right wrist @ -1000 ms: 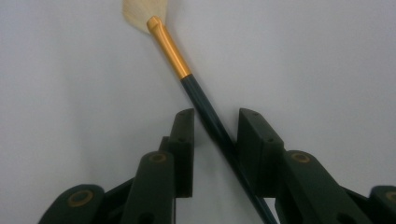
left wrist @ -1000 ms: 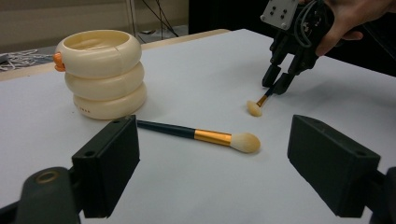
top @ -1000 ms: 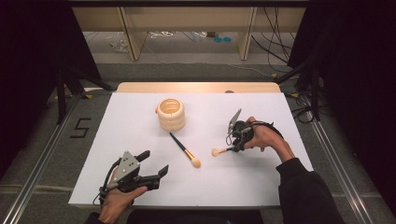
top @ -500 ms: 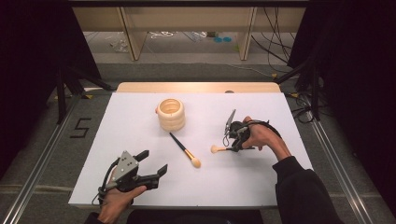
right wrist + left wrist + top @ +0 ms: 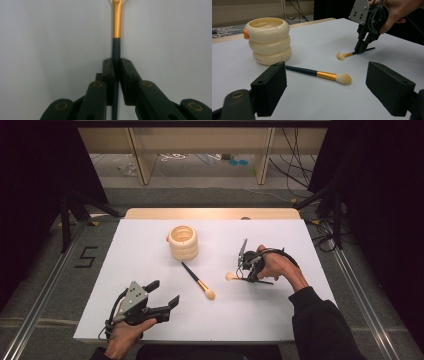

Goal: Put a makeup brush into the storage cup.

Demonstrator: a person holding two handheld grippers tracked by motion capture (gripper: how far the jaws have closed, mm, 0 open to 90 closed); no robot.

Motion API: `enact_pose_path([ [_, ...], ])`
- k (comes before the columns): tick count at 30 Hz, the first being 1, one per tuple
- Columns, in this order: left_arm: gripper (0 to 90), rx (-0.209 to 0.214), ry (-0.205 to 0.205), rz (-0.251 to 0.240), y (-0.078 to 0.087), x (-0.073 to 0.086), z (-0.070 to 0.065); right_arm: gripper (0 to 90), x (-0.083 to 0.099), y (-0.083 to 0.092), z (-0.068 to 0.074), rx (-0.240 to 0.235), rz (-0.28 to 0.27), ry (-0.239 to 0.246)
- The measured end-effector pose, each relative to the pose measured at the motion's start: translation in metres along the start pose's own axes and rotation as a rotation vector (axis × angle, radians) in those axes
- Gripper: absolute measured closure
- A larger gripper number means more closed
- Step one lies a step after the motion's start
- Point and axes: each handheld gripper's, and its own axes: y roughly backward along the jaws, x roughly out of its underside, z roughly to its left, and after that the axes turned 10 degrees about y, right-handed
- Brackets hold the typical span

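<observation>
You are working on a white sheet (image 5: 150,250) that is covering a wooden table in a dim, curtained bay. The landmark is the cream plastic holder of three stacked rings (image 5: 183,241), which is standing upright toward the far side of the sheet. The small black-handled makeup brush with a gold ferrule (image 5: 348,54) is lying well to the right of that holder. The right gripper (image 5: 116,65) has just been closing, and its jaws are now pinching the brush's dark handle just behind the ferrule. Keep the pinch firm and raise the brush straight up, so that the thin handle is not swivelling between the pads. The left gripper (image 5: 162,293) is resting near you with its jaws spread wide and empty. The larger black-handled brush with a pale tuft (image 5: 199,281) is lying just in front of the holder; stay clear of it.
</observation>
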Motion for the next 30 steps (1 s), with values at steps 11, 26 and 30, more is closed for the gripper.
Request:
enact_pose_path([
  [11, 16.9, 0.002, 0.005, 0.000, 0.000, 0.000, 0.000, 83.0, -0.006, -0.001, 0.001, 0.000, 0.040, -0.004],
  [26, 16.9, 0.007, 0.006, -0.002, -0.001, -0.001, 0.001, 83.4, 0.001, 0.025, 0.003, 0.066, -0.165, -0.037],
  [30, 16.9, 0.005, -0.001, 0.007, -0.001, -0.001, 0.000, 83.4, 0.007, 0.035, 0.000, 0.090, -0.267, -0.071],
])
